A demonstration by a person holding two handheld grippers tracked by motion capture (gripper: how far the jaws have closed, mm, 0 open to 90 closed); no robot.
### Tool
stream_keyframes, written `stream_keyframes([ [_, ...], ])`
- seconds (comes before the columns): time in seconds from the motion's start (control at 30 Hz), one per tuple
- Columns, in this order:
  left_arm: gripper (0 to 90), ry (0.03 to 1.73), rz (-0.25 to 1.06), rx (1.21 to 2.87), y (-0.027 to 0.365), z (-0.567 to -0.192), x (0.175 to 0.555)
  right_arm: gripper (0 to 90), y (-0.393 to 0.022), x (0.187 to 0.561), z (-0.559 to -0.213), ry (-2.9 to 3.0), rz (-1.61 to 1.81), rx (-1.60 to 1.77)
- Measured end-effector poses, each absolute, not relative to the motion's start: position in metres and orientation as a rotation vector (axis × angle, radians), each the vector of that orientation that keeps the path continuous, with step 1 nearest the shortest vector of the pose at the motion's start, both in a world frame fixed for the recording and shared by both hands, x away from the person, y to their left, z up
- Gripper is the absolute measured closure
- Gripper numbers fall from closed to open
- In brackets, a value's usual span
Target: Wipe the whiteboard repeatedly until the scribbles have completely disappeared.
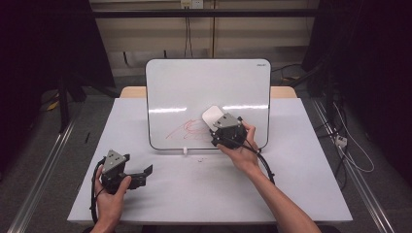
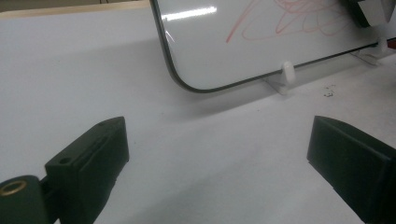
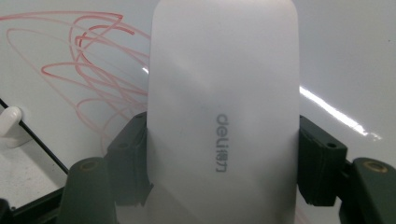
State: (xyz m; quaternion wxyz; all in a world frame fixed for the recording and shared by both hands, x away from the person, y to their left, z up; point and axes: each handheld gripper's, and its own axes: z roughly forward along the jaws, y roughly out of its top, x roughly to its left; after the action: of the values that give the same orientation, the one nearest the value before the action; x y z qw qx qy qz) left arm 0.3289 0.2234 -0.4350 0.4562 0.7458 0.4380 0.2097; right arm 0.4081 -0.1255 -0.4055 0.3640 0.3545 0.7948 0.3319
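Eraser point(image 3: 223, 112), white plastic, rounded-rectangle body, grey "deli" print on the back, clamped between the right gripper's point(image 3: 223, 154) two black jaws, one pad on each long side. From the high view the eraser point(image 1: 212, 116) sits against the lower middle of the whiteboard point(image 1: 209, 82), just right of the red marker scribble point(image 1: 187, 130); whether its face presses the board I cannot tell. Right gripper point(image 1: 219, 125) held by the person's right hand point(image 1: 243, 148), grey plate on top, cable trailing back along the forearm. Scribble point(image 3: 93, 70) is looping red lines, partly faint, left of the eraser in the right gripper view.

Whiteboard is propped tilted on small white feet point(image 1: 185, 151) at its bottom edge, dark thin frame, rounded corners, ceiling light glare across the middle. It stands on a white table point(image 1: 291, 184), toward the far side.

Left gripper point(image 1: 138, 175) rests low at the near left of the table, well apart from the board, held by the left hand point(image 1: 109, 194). Its jaws stand wide apart with nothing between them, bare table below; the left gripper view shows the board corner point(image 2: 187, 84) and one white foot point(image 2: 288, 72) ahead.

A few dark specks point(image 1: 200, 159) on the table just in front of the board.
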Motion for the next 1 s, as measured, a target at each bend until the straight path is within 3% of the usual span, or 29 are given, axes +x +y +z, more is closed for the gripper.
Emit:
stream_keyframes([
  [1.0, 5.5, 1.072, 0.522, 1.840, 0.223, -0.434, 0.329, 31.4, -0.107, 0.403, -0.414, 1.964, 0.748, 0.900],
])
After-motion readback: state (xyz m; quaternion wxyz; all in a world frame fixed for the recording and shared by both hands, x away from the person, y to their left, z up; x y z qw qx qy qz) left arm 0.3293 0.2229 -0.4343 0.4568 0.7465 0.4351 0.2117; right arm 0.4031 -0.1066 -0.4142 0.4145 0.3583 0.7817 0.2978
